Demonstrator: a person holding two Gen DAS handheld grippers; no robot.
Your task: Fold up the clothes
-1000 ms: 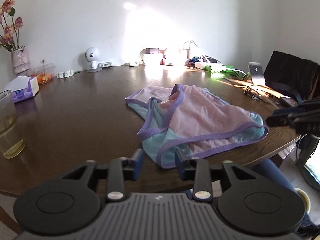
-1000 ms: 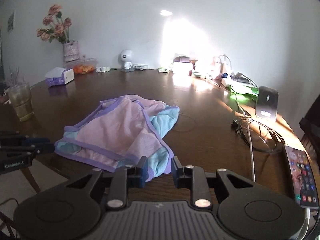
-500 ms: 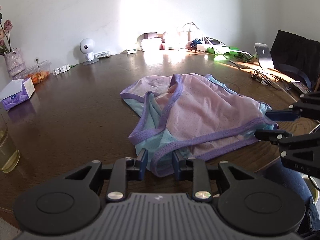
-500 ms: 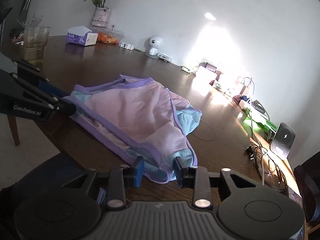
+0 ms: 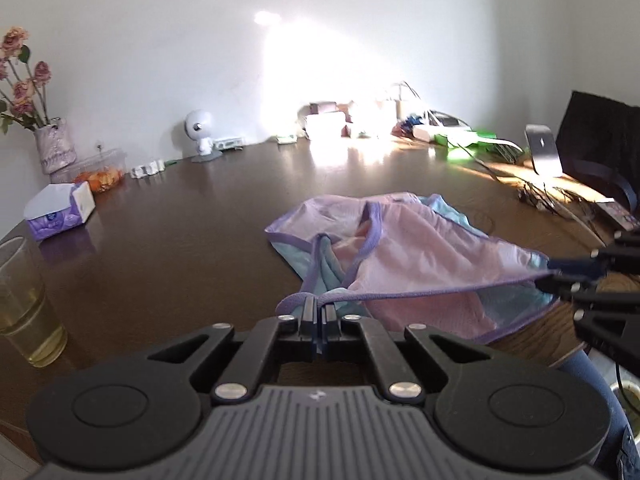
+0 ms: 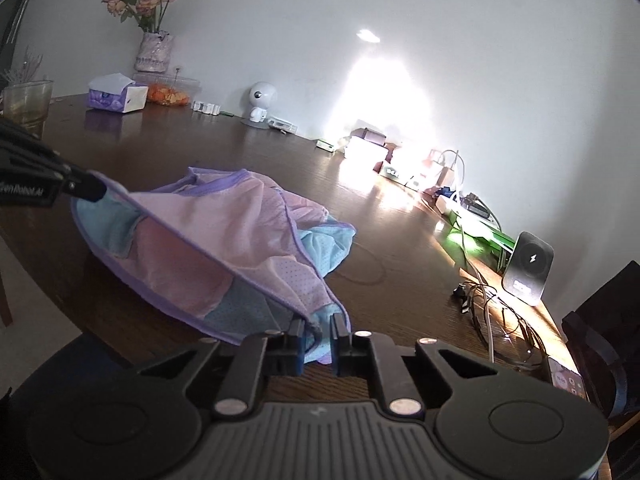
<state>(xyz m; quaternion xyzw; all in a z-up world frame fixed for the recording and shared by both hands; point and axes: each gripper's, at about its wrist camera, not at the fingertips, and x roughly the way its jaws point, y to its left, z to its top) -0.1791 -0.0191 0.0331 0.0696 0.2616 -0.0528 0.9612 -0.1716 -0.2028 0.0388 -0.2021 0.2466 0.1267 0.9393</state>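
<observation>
Purple-trimmed pink and pale blue underwear (image 5: 416, 256) lies near the front edge of a dark wooden table (image 5: 180, 240), with its near waistband lifted off the wood and pulled into a taut line between the two grippers. The left gripper (image 5: 319, 312) has its fingers (image 5: 308, 318) pressed together on the purple band at one end of that line. The right gripper (image 6: 316, 334) holds the other end: a bunch of purple and blue cloth sits between its fingers (image 6: 296, 332), which are drawn in on the cloth with a narrow gap between them. From the left wrist view the right gripper shows at the right edge, its tips at the corner of the stretched band; from the right wrist view the left gripper shows at the left edge, pinching the opposite corner. The back half of the underwear rests crumpled on the table.

Farther back on the table, well apart from the cloth, stand a glass of yellowish drink (image 5: 28, 304), a tissue box (image 5: 60, 210), a vase of dried roses (image 6: 154, 52), a clear tub of orange food (image 6: 168, 92) and a small white round camera (image 5: 200, 132). Along the right side lie tangled cables (image 6: 492, 312), a phone (image 6: 566, 378) and a dark charging stand (image 6: 528, 268).
</observation>
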